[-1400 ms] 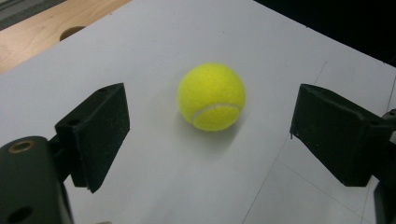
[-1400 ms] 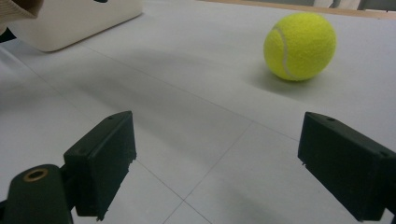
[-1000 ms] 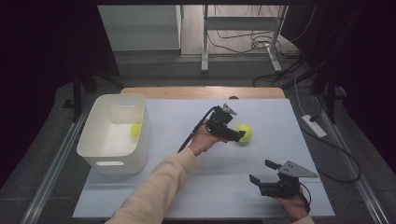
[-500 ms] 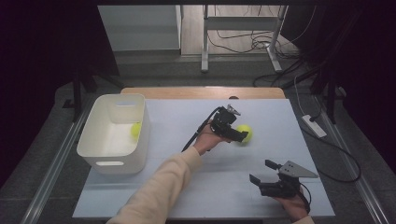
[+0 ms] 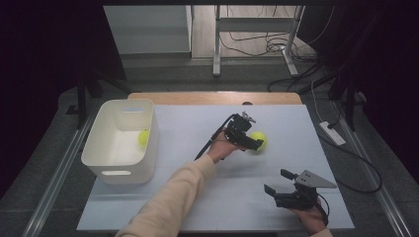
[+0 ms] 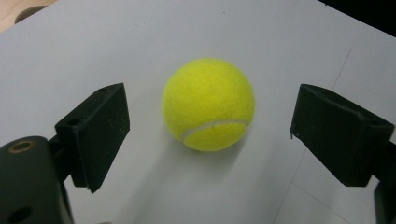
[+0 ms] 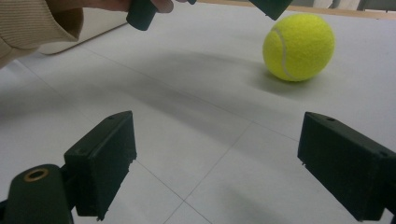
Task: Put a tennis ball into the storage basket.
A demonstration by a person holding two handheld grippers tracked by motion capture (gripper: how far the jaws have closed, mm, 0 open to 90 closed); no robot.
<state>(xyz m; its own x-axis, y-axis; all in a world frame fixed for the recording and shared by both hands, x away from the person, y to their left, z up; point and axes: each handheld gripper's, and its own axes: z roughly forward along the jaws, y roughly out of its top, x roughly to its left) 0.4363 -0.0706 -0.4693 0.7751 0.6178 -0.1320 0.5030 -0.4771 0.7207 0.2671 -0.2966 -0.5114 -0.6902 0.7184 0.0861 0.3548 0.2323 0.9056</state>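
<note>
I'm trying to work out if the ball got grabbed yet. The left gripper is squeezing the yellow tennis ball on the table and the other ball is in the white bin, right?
Not quite. The left gripper is open around the tennis ball, with a gap on both sides; the left gripper view shows it. The other ball is in the white bin.

My left claw hovers at the tennis ball on the desk, its jaws spread. My right claw sits near the desk's front edge. Another ball lies in the white bin.
</note>
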